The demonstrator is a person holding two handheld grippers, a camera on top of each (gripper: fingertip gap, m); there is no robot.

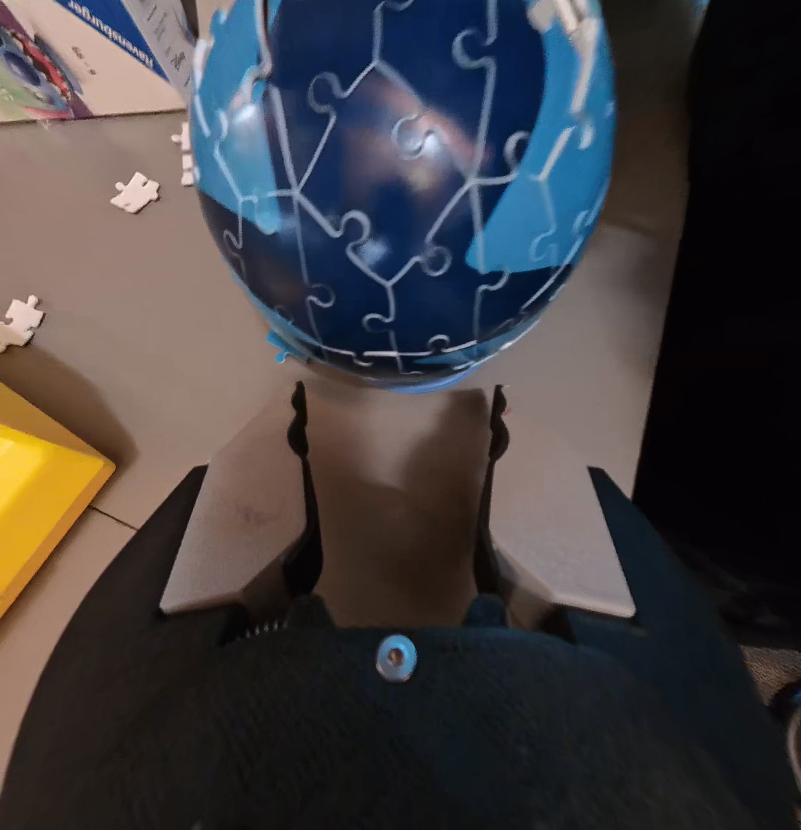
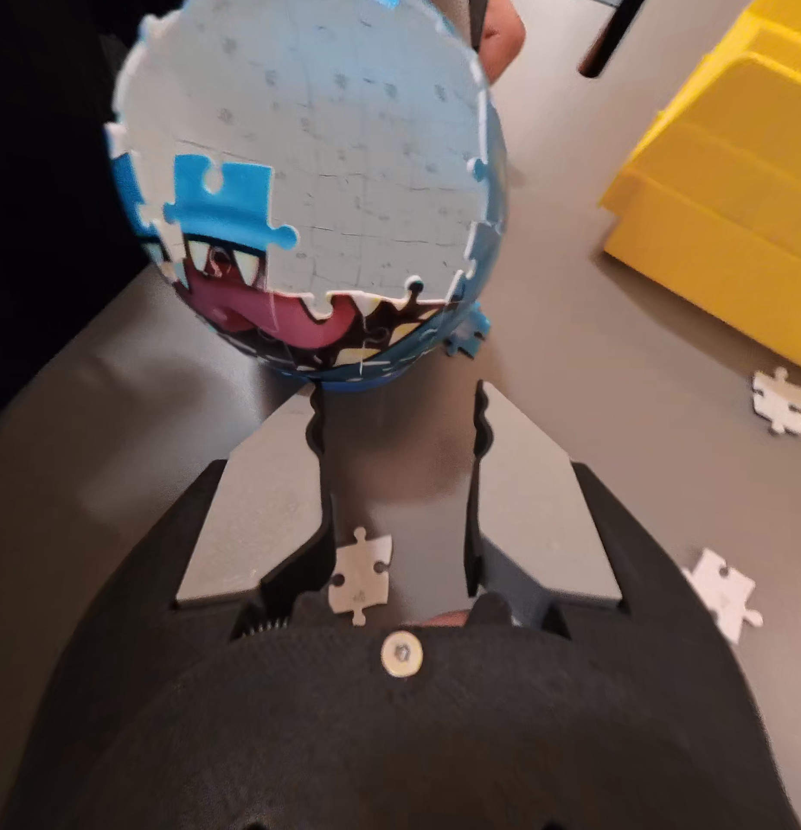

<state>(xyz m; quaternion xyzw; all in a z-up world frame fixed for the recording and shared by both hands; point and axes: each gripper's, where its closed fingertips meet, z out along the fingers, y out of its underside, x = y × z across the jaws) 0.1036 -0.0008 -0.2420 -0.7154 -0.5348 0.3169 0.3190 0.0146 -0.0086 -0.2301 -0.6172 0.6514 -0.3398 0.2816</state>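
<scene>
Grey table: one puzzle ball, three loose pieces

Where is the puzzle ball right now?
Both wrist views show the puzzle ball centred just beyond each hand-held gripper's open fingertips, above the grey table, yellow bin to the side.

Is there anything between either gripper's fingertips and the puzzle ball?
Nothing visible. The left gripper and right gripper both have open jaws right at the underside of the puzzle ball. One loose white puzzle piece lies below the right fingers.
</scene>
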